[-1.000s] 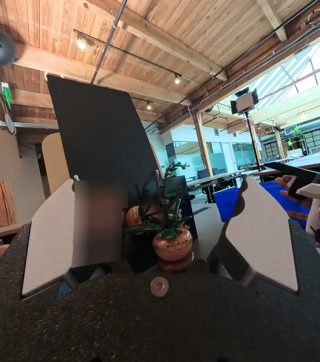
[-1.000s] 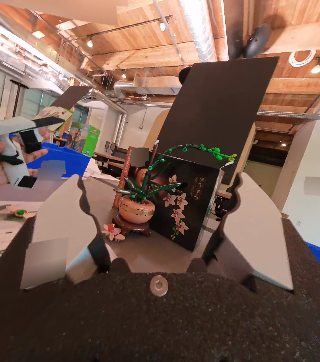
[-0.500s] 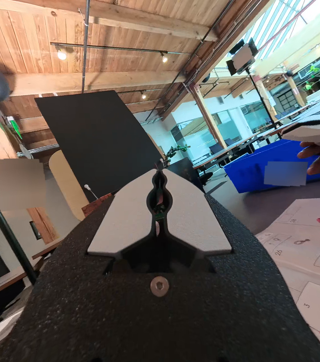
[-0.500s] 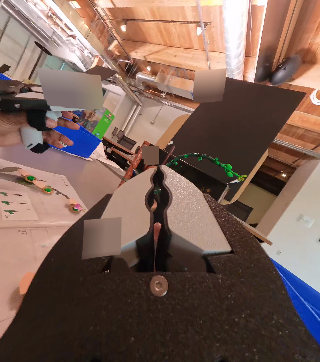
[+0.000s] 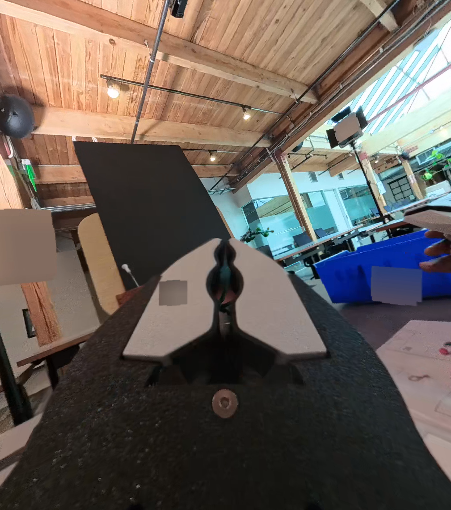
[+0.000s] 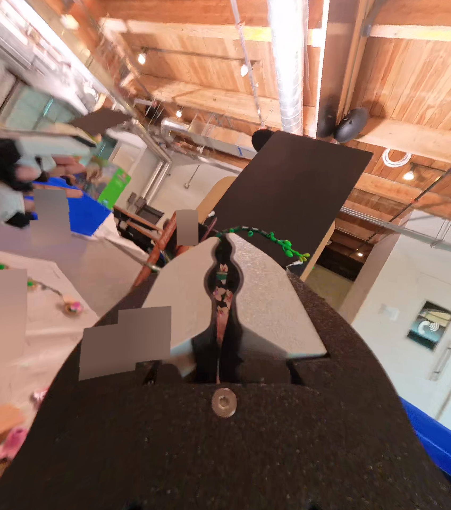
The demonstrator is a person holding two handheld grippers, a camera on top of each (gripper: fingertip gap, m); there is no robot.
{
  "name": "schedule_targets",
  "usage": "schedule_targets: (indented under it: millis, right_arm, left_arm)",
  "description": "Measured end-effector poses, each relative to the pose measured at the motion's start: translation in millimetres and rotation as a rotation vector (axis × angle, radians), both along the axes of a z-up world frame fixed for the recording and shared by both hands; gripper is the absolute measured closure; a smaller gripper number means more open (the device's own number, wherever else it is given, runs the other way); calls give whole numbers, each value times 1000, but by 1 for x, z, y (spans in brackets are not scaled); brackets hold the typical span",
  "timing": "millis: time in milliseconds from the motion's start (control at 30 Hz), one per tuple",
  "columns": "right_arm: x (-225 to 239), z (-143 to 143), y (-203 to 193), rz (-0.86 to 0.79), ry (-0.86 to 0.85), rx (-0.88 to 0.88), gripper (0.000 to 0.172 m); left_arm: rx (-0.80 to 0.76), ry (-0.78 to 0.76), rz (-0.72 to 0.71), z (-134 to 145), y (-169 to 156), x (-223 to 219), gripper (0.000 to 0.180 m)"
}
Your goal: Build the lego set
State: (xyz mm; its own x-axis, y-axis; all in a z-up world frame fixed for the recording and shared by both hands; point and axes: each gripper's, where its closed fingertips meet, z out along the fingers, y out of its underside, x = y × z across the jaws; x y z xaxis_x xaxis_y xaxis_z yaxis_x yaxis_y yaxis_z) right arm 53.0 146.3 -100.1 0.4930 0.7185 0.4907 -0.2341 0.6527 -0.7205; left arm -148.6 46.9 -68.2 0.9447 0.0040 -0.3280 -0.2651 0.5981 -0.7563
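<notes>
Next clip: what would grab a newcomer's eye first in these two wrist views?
In each wrist view, that view's own grey fingers fill the centre, tips closed together. Behind them leans a big black board, with a green toy plant stem arching past the right gripper. A blue bin sits right of the left gripper.

Closed fingers hide the plant's pot; its green stem peeks above.

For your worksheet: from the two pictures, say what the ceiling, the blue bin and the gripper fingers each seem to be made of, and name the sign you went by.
Ceiling: wood, probably unpainted planks, with grain, knots and beams showing.
Blue bin: likely moulded plastic, with even colour, a smooth slight sheen and ribbed walls.
Gripper fingers: pale grey and matt with a fine grainy surface; probably plastic, though the look leaves it open.
</notes>
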Motion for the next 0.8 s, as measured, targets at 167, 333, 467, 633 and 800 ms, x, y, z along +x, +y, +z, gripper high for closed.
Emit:
schedule_targets:
  millis: [167, 333, 467, 633, 800]
  right_arm:
    - [-9, -11, -2, 58, -69, -81, 172]
    - [-10, -14, 5, 17, -76, -98, 169]
    - [-6, 5, 1, 55, 57, -61, 58]
    - [5, 15, 10, 86, 165, -152, 27]
    - [4, 15, 12, 68, 158, -146, 28]
  left_arm:
    - [13, -177, -127, 3, -6, -9, 180]
    - [76, -218, -149, 11, -8, -15, 83]
    - [76, -270, -164, 15, -7, -17, 34]
    - [84, -284, -205, 17, -9, -15, 34]
    - [80, -268, -195, 16, -9, -13, 34]
